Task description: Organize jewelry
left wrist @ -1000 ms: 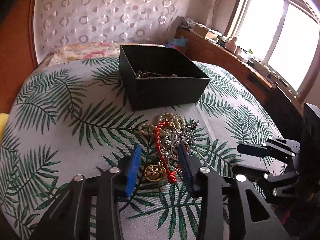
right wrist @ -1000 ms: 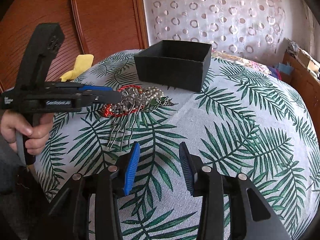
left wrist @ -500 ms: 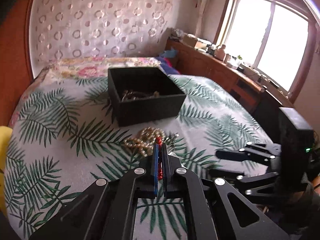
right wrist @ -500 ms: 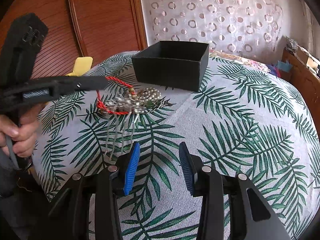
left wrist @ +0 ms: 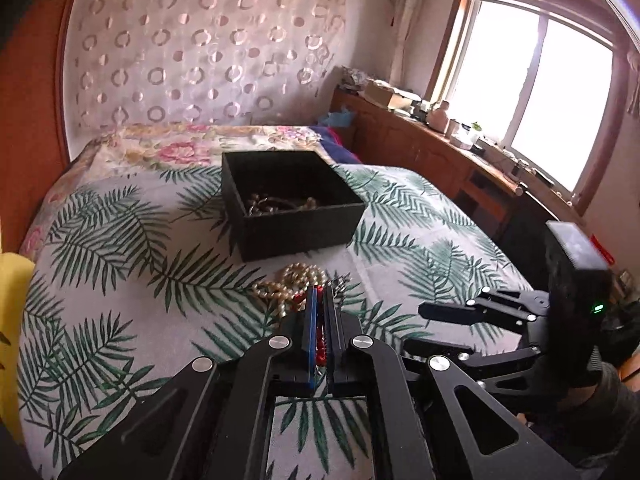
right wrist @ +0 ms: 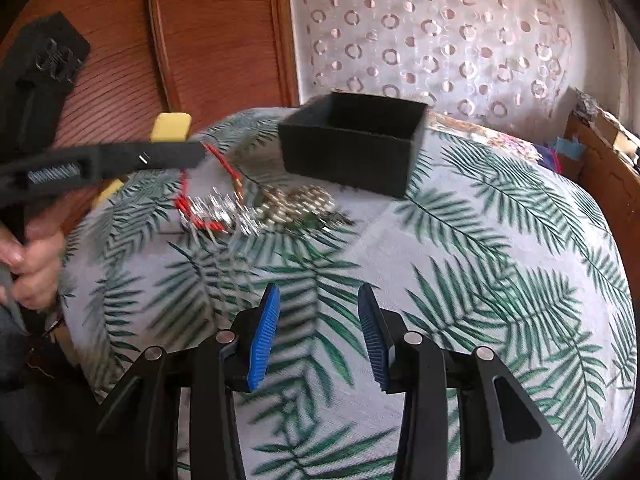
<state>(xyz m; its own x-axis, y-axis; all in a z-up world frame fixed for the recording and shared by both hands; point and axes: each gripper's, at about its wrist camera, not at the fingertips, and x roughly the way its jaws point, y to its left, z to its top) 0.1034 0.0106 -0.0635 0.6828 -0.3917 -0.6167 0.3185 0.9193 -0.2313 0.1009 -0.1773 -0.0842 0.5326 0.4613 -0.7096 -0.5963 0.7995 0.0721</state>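
left claw (left wrist: 320, 320) pinched tight on red cord bracelet (right wrist: 192, 204), raised over jewelry pile (right wrist: 280, 210) beside black box (left wrist: 288, 200). right claw (right wrist: 318, 336) half-spread, gripping nothing.

Black box (right wrist: 352, 148) blocks far side; near cloth (right wrist: 480, 280) free.
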